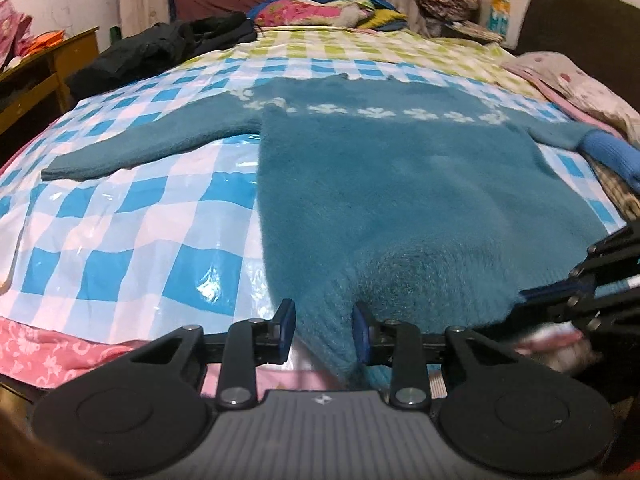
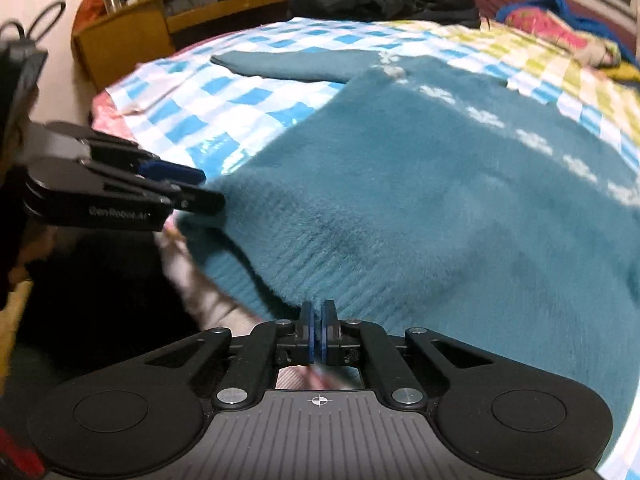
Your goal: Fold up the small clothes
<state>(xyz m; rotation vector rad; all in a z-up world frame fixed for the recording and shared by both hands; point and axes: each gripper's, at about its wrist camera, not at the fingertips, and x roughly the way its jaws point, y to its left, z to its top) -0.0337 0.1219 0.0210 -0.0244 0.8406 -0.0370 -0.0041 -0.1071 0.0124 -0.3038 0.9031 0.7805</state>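
A fuzzy teal sweater (image 1: 400, 184) with a band of white flowers lies flat on the blue-checked plastic sheet (image 1: 120, 240), its sleeves spread to both sides. My left gripper (image 1: 324, 332) is open, its fingers either side of the sweater's bottom hem near the left corner. My right gripper (image 2: 318, 332) is shut on the hem of the sweater (image 2: 420, 200), with the ribbed edge pinched between its pads. The left gripper also shows in the right wrist view (image 2: 188, 188) at that hem corner. The right gripper shows in the left wrist view (image 1: 560, 292) at the hem's right end.
Dark clothes (image 1: 160, 48) lie at the back left of the bed. Colourful bedding (image 1: 320, 10) is piled at the head. A wooden desk (image 2: 180, 12) stands beside the bed. A pink floral cover (image 1: 60, 352) runs under the sheet's near edge.
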